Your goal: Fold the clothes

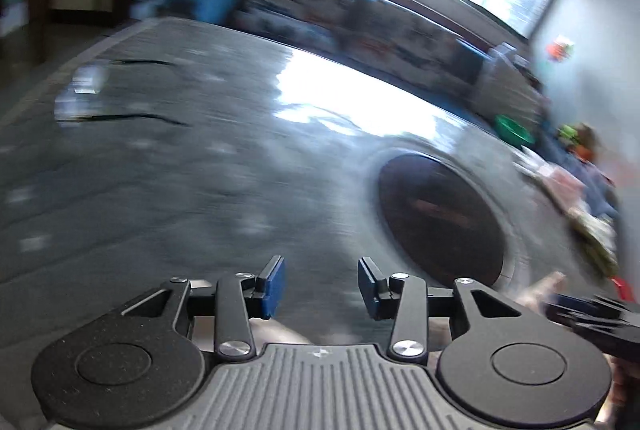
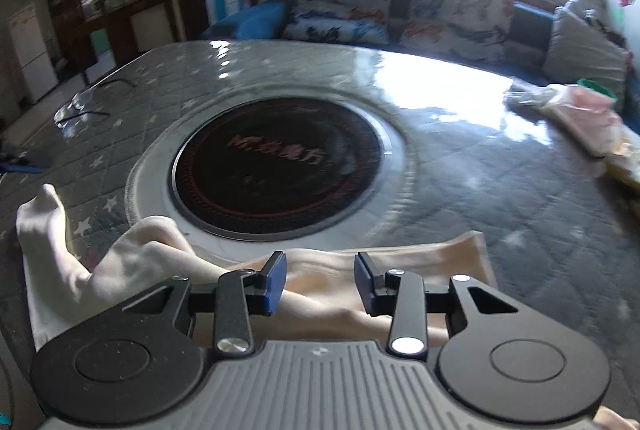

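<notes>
Eyeglasses point(image 2: 76, 107) left; clothes pile point(image 2: 592, 117) right.

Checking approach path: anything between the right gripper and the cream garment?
Nothing visible. The right gripper is open, directly over the cream garment, which lies rumpled on the table's near edge. The round black hotplate sits beyond it, the clothes pile far right. The left view is blurred; the garment doesn't show there.

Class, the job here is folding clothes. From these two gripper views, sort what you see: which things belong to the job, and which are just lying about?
Belongs to the job:
cream garment
right gripper, open over it
left gripper, open
pile of clothes at the table's far edge

Just lying about:
round black hotplate
glasses
sofa cushions
</notes>
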`<state>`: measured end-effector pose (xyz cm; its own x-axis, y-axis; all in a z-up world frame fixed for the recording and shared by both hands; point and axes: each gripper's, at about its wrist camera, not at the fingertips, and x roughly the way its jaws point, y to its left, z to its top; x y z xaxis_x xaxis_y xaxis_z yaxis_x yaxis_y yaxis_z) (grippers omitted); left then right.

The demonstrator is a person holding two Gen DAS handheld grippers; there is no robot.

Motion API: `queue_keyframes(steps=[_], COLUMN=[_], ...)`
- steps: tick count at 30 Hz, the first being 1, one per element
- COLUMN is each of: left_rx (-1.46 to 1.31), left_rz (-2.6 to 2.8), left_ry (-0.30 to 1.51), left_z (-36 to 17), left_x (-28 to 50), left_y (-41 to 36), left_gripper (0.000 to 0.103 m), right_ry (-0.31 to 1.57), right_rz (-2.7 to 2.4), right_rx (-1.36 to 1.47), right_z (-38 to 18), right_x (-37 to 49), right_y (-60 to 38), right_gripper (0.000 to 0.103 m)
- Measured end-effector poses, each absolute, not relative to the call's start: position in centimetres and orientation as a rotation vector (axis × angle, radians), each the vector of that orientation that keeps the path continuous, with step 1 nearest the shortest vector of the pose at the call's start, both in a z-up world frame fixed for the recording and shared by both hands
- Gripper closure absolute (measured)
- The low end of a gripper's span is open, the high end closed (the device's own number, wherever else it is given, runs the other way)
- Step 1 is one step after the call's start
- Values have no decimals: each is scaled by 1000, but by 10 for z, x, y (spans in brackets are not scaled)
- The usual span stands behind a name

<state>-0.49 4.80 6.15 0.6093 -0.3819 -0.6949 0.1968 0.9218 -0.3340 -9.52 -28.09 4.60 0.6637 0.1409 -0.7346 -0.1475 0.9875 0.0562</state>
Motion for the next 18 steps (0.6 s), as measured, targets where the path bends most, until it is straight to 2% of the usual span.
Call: queue_keyframes(steps=[3, 8, 10, 15, 18], left_rx=[-197, -136, -125, -95, -81], left_rz=[-409, -529, -563, -622, -655], left_ry=[881, 924, 949, 991, 998], left_z=[54, 42, 37, 29, 27], left_x=[6, 25, 26, 18, 13], left_y=[18, -31, -44, -62, -67], left_gripper=[57, 47, 46, 46, 51], right_ry=[863, 899, 892, 811, 700], right_rz=[190, 205, 213, 200, 163], right_rx=[-19, -57, -79, -127, -112], right_z=[39, 28, 29, 40, 57], right_x=[-84, -79, -80, -86, -91], right_y=[-273, -264, -262, -261, -265], right_gripper=[72, 83, 95, 99, 99])
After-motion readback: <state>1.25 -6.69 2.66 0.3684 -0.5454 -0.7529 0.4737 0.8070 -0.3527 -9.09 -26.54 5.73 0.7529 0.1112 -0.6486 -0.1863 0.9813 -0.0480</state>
